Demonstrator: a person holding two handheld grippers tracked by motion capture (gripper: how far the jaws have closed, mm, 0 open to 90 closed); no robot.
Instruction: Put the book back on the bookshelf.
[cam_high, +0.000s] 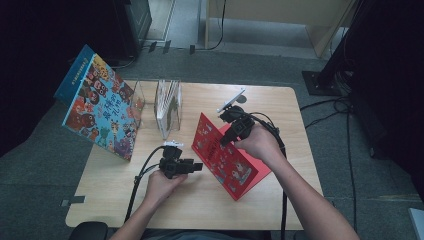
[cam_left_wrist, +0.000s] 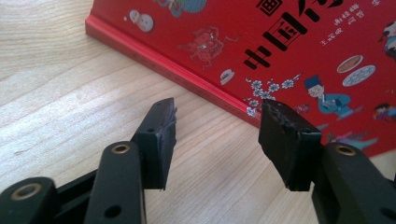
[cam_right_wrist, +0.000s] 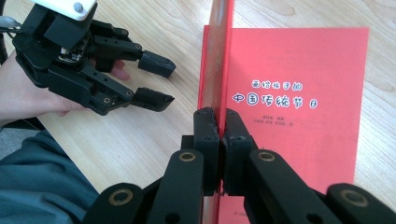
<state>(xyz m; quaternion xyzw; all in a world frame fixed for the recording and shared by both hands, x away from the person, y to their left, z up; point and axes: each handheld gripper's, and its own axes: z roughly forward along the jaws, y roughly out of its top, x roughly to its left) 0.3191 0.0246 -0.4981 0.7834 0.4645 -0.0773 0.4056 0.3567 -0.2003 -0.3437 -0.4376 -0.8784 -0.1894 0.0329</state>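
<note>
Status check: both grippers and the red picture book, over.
Right gripper shut on red picture book's raised cover. Left gripper open, empty, beside the book. Nothing in the way on wooden table.

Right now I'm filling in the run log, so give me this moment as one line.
right gripper: shut on red hardcover picture book cover, propped open | left gripper: open, beside book, holding nothing | light wooden table
</note>
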